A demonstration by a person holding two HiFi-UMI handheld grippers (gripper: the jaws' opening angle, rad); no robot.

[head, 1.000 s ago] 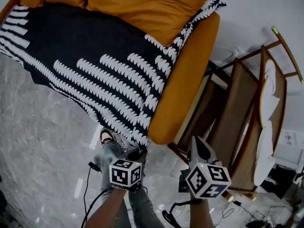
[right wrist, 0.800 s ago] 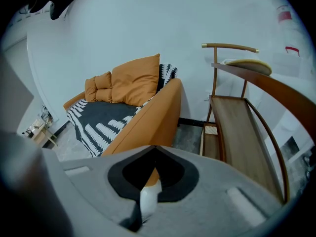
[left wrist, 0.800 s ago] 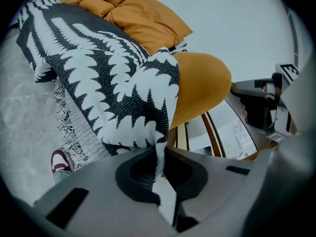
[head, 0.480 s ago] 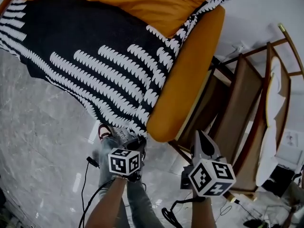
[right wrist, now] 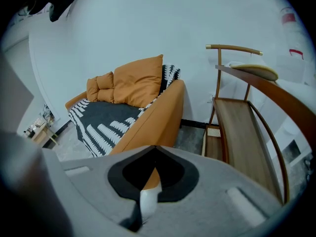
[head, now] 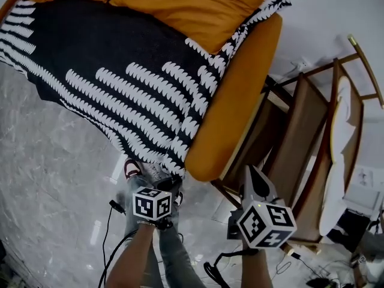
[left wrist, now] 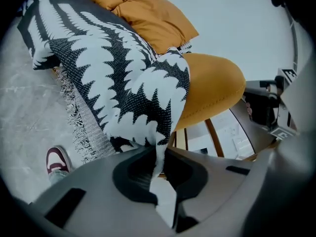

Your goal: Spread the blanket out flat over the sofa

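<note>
The black blanket with white leaf-like stripes lies over the seat of the orange sofa and hangs down its front. My left gripper is low in front of the sofa's right arm, shut on the blanket's near corner. In the left gripper view the cloth runs down into the closed left gripper. My right gripper hovers right of the sofa arm, shut and holding nothing. The right gripper view shows that right gripper pointing at the sofa and blanket.
Orange cushions lean against the sofa back. A wooden rack stands right of the sofa, also seen as the rack. The person's shoe and legs are below the blanket edge. Cables trail on the marble floor.
My left gripper has sunk a little, still holding the blanket corner. The right gripper has kept still.
</note>
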